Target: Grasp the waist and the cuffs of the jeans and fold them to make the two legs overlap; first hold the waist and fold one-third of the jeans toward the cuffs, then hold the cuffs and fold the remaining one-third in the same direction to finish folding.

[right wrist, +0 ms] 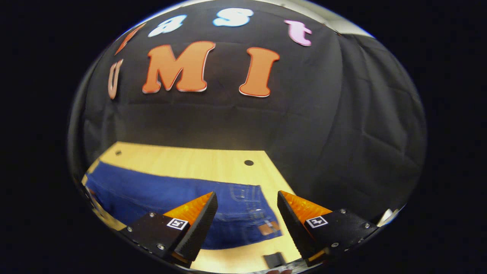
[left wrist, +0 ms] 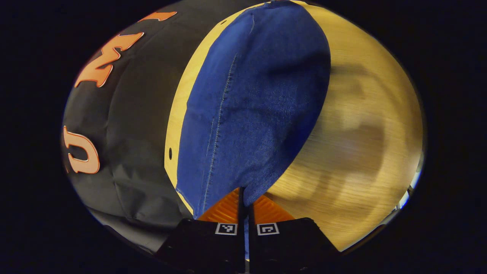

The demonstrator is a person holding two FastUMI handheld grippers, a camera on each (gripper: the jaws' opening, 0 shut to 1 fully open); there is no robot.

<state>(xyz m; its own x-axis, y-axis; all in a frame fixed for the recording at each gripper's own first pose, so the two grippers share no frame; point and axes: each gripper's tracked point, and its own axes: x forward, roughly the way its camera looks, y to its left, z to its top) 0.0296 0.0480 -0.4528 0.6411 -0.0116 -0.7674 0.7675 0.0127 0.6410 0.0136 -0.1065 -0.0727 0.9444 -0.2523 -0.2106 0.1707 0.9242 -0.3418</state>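
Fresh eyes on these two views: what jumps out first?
The blue jeans dominate the left gripper view, running up from the left gripper, which is shut on the denim edge above the wooden table. In the right gripper view, the right gripper stands open over the waist end of the jeans, which lie flat along the table with the black cloth wall behind.

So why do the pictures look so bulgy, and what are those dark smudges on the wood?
Left gripper view: the fisheye lens bows the jeans and table into a dome; the soft grey smudges on the wood are blurry shadows. Right gripper view: the table edge also curves, the image is fairly sharp, and the dark wall takes little light while the wood is evenly lit, without glare.
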